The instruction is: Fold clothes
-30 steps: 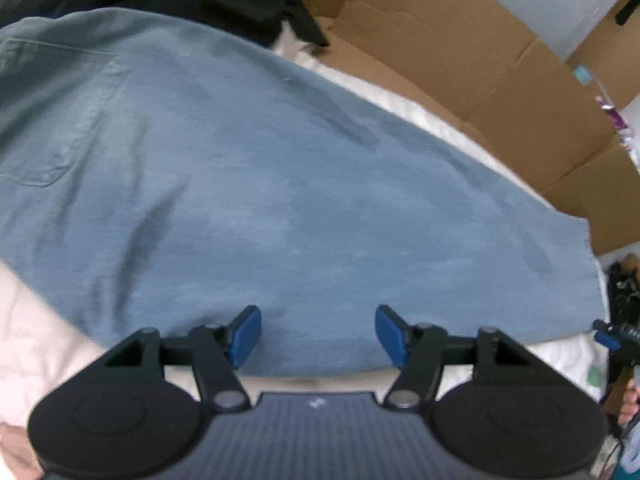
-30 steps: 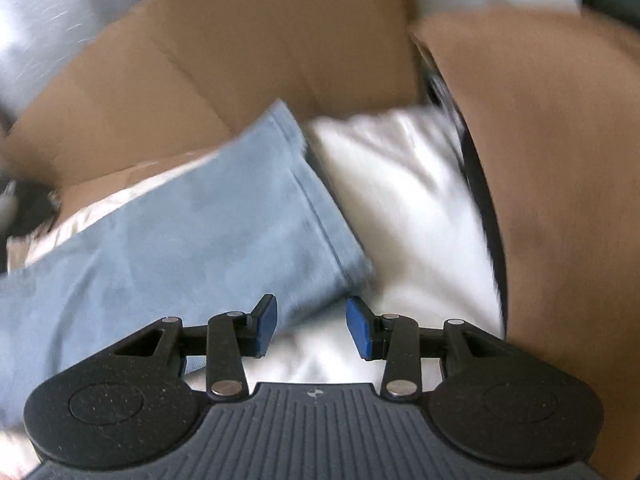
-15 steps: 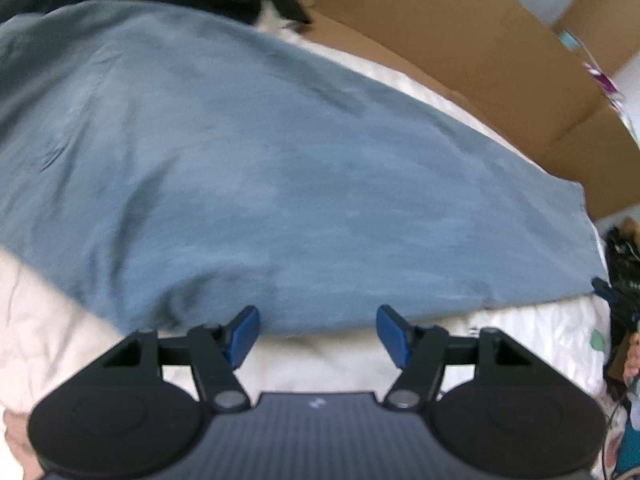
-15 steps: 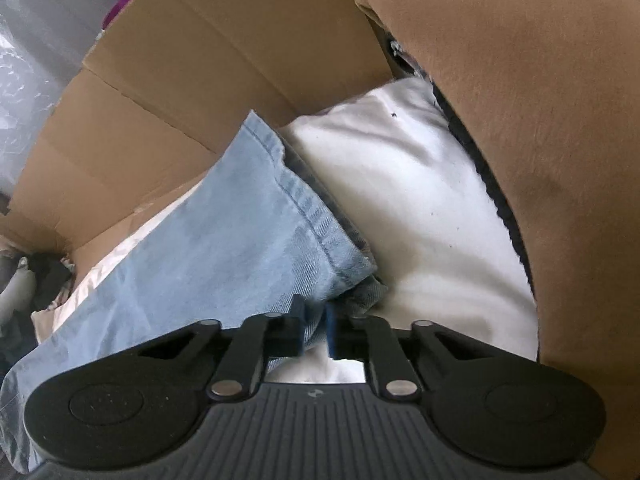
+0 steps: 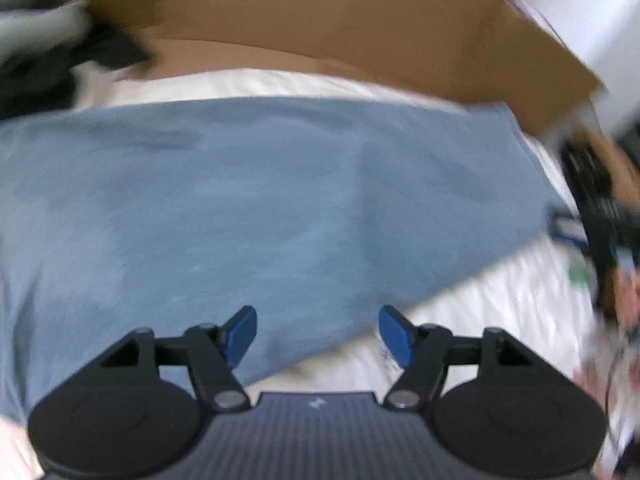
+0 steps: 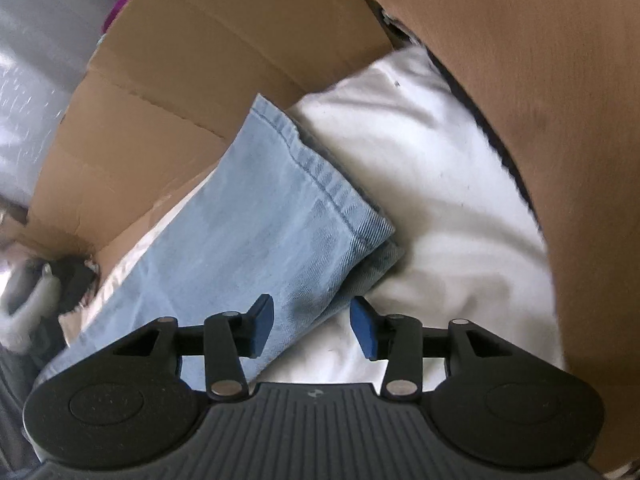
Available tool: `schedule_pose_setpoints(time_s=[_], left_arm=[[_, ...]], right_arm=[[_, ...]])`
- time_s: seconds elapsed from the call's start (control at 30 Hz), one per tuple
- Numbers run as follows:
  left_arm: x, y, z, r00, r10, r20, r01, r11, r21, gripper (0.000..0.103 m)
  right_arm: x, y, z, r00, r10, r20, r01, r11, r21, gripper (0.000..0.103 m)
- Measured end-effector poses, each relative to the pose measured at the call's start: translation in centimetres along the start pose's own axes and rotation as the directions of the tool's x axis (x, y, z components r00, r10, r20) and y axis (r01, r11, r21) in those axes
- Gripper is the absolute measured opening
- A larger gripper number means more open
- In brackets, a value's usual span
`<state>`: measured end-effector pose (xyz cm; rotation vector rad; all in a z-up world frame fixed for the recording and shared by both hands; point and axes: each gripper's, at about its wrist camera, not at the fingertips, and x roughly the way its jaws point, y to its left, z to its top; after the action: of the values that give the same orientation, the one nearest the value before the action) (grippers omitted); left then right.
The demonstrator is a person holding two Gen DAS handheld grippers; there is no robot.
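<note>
1. My left gripper [image 5: 318, 334] sits low over the jeans [image 5: 260, 208], pointing across them toward the cardboard [image 5: 320, 32] behind. Its blue pads [image 5: 239, 334] stand wide apart with nothing between them. This view is motion-blurred, so I cannot tell whether the pads touch the cloth.

2. In the left view the jeans lie flat across the white sheet [image 5: 500, 320], filling most of the frame. Their near edge runs diagonally under the gripper, from the left pad up toward the right. Bare sheet lies in front of the right pad and beyond it.

3. At the far left of that view is a dark clothes pile [image 5: 60, 64], blurred. At the far right something dark and cluttered shows; I cannot tell what it is.

4. My right gripper [image 6: 316, 330] hovers at the hem [image 6: 320, 176] end of the jeans [image 6: 240, 232], fingers parted and holding nothing. The left pad [image 6: 262, 322] is over denim; the right pad is over the sheet [image 6: 440, 200].

5. The hem corner lies just ahead of the right gripper, its lower layer peeking out past the top one.

6. Cardboard [image 6: 200, 60] stands close behind the hem. A brown cloth [image 6: 560, 120] crowds the right side, leaving only the strip of sheet between them as open room.
</note>
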<state>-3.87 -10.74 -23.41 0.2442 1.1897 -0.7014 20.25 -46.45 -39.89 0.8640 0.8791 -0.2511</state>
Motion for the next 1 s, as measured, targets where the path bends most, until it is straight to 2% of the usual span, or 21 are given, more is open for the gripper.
schedule_pose_setpoints(time_s=[0.13, 0.2, 0.37, 0.47, 0.5, 0.53, 0.6, 0.7, 0.8, 0.97, 1.0], left_arm=[[0.3, -2.5, 1.9, 1.0, 0.005, 0.001, -0.005, 0.995, 0.097, 0.074], [1.0, -3.8, 2.6, 1.0, -0.02, 0.011, 0.019, 0.991, 0.136, 0.082], [3.3, -6.5, 2.7, 0.992, -0.122, -0.01, 0.122, 0.975, 0.185, 0.085], [4.8, -8.0, 2.8, 0.994, -0.108, -0.011, 0.107, 0.964, 0.243, 0.087], [5.2, -8.5, 2.9, 0.995, -0.102, -0.01, 0.101, 0.963, 0.251, 0.087], [5.5, -8.9, 3.1, 0.994, -0.109, -0.015, 0.109, 0.96, 0.257, 0.087], [6.0, -9.6, 3.3, 0.992, -0.122, -0.028, 0.125, 0.951, 0.281, 0.088], [6.9, -10.8, 3.1, 0.995, -0.091, -0.032, 0.097, 0.931, 0.352, 0.089], [8.1, -11.3, 3.1, 0.996, -0.083, -0.029, 0.088, 0.93, 0.357, 0.089], [9.2, -12.3, 3.2, 1.0, -0.005, 0.012, 0.001, 0.923, 0.386, 0.087], [8.9, -12.2, 3.4, 1.0, -0.015, 0.023, 0.005, 0.924, 0.381, 0.084]], right_arm=[[1.1, 0.2, -0.6, 0.999, 0.039, -0.035, -0.036, 0.997, 0.064, 0.049], [1.7, 0.3, -0.9, 0.997, 0.059, -0.052, -0.054, 0.994, 0.096, 0.049], [3.3, 1.2, -2.7, 0.984, 0.127, -0.127, -0.111, 0.986, 0.128, 0.049], [3.7, 1.7, -3.1, 0.977, 0.159, -0.143, -0.142, 0.983, 0.119, 0.048], [3.7, 1.7, -3.2, 0.975, 0.167, -0.144, -0.15, 0.981, 0.121, 0.046], [3.8, 1.8, -3.1, 0.974, 0.177, -0.142, -0.159, 0.979, 0.127, 0.038], [3.7, 1.8, -3.0, 0.971, 0.196, -0.137, -0.177, 0.974, 0.139, 0.034], [3.7, 1.8, -2.6, 0.966, 0.223, -0.131, -0.202, 0.967, 0.157, 0.032], [3.2, 2.1, -2.3, 0.961, 0.24, -0.135, -0.223, 0.966, 0.134, 0.032], [2.7, 2.4, -1.2, 0.953, 0.282, -0.114, -0.267, 0.955, 0.13, 0.032], [2.6, 2.5, -1.0, 0.953, 0.284, -0.109, -0.271, 0.955, 0.123, 0.032]])
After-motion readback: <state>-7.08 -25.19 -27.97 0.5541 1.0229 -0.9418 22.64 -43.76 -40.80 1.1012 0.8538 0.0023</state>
